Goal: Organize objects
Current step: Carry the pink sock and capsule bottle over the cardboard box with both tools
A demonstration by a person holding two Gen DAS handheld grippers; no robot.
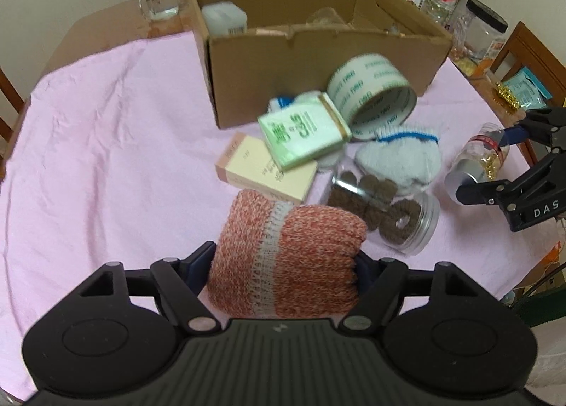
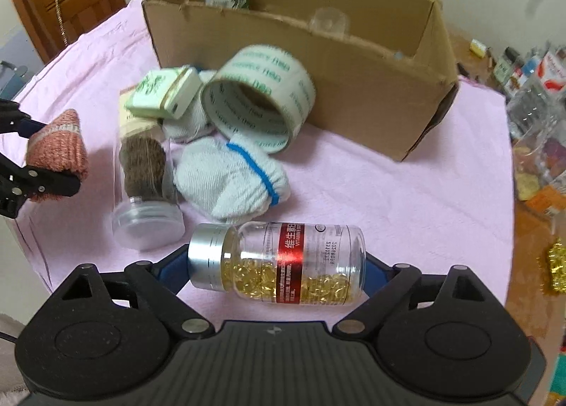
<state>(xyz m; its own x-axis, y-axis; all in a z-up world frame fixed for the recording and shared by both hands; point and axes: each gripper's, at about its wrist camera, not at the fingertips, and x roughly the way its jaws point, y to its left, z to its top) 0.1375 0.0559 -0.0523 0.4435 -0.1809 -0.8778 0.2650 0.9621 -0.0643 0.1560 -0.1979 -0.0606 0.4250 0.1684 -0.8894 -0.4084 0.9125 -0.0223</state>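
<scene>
Pink cloth (image 1: 106,130) covers the wooden table, with chairs and cluttered bottles around its edges. On the cloth stands an open cardboard box (image 1: 318,62), which already contains a white container (image 1: 224,18) in its far left corner. Against the box's near wall leans a wide tape roll (image 1: 371,91), tilted on its edge. Just beside it lies a pile: a white glove bundle (image 2: 230,183) with a blue band, a clear jar (image 1: 385,207) of brown discs lying on its side, a cream carton (image 1: 265,172), and a green-and-white packet (image 1: 304,133) resting tilted on top of the carton. The left gripper (image 1: 283,264) has its jaws closed against both sides of a rolled red-and-white knitted cloth (image 1: 286,253), near the pile's front edge. The right gripper (image 2: 276,264) clamps a clear capsule bottle (image 2: 283,261) with a silver cap, held sideways, cap to the left, in front of the glove bundle.
</scene>
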